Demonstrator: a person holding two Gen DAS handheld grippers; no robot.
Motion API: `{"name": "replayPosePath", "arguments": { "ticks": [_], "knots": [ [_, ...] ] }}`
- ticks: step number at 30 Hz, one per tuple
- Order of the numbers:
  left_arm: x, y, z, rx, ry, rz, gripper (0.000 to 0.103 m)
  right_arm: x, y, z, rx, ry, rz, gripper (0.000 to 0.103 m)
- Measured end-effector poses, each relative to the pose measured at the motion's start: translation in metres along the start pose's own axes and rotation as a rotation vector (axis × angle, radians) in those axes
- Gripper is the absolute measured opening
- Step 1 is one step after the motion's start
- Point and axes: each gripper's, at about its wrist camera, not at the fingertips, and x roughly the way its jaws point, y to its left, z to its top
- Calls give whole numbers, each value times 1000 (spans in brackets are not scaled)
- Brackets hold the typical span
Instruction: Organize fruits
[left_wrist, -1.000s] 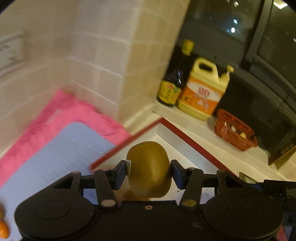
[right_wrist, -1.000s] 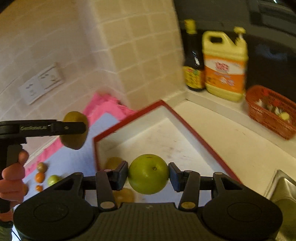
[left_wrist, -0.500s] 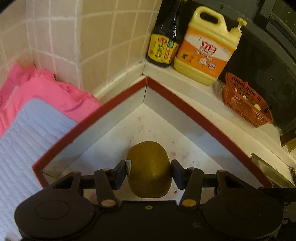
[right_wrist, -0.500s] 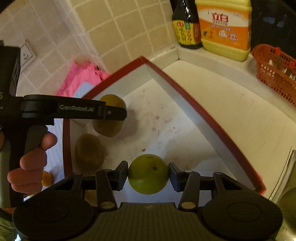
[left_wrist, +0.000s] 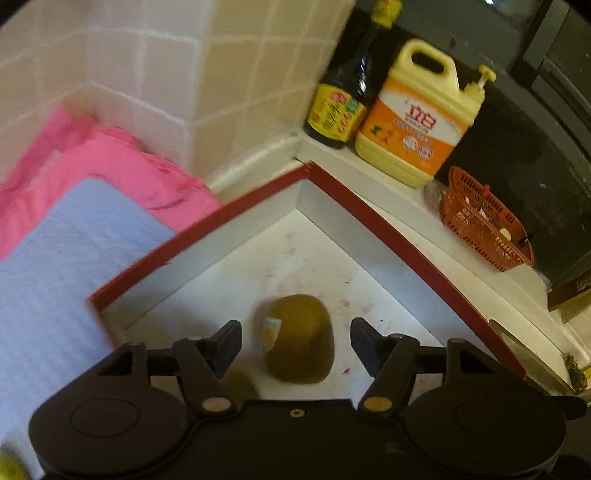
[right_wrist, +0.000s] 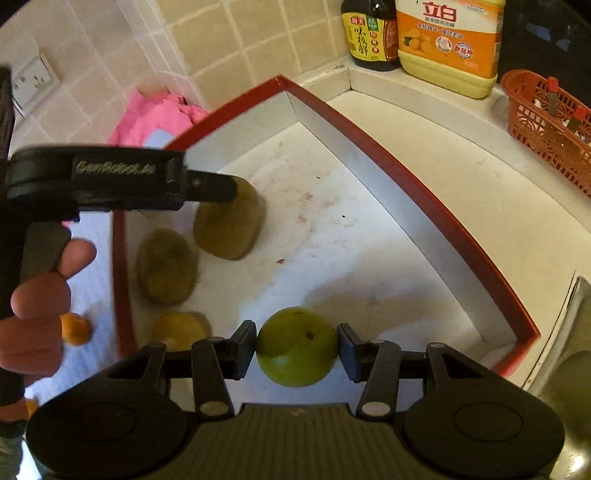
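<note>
Kiwi (left_wrist: 300, 339) lies free between our left gripper (left_wrist: 295, 341) jaws, which are opening, its long axis pointing away from us. Our right gripper (right_wrist: 296, 347) jaws are opening around the green fruit (right_wrist: 296, 346), low over the tray (right_wrist: 417, 184).

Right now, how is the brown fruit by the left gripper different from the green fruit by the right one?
The kiwi is brown, fuzzy and oval; the green fruit is smooth and round. The kiwi has clear gaps to the opening left gripper; the green fruit nearly fills the opening right gripper. Both are in the red-rimmed tray.
</note>
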Motion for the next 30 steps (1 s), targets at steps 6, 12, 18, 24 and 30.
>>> {"name": "replayPosePath", "arguments": {
  "ticks": [6, 12, 18, 24, 30],
  "knots": [
    [-74, 27, -40, -40, -111, 57, 77, -36, 8, -4, 3, -71, 38, 61],
    [-168, 64, -106, -149, -208, 184, 78, -47, 48, 3, -41, -119, 149, 73],
    [-254, 116, -174, -292, -287, 333, 79, -35, 126, 0, -135, -79, 312, 76],
    [-311, 149, -236, -416, -339, 442, 79, -27, 209, -20, -271, -14, 420, 79],
    [-349, 174, -287, -521, -379, 509, 79, -33, 250, -37, -332, 21, 468, 79]
  ]
}}
